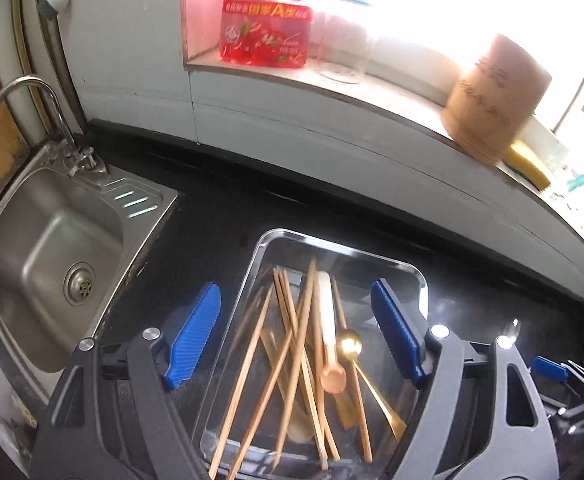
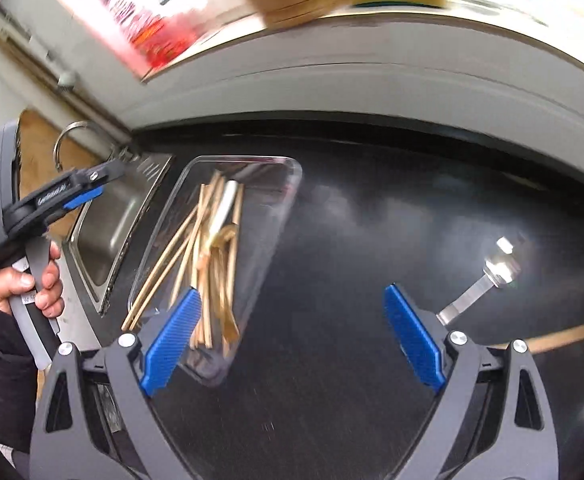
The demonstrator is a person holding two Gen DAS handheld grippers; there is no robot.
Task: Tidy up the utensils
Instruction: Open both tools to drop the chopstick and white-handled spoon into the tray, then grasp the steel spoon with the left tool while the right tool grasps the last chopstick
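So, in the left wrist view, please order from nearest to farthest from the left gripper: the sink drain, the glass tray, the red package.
1. Glass tray: directly under the left gripper, between its open jaws.
2. Sink drain: to the left, in the sink.
3. Red package: far back, on the window ledge.

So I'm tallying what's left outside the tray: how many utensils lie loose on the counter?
2: a metal utensil right of the tray, and a wooden stick just nearer the camera. More may lie out of view.
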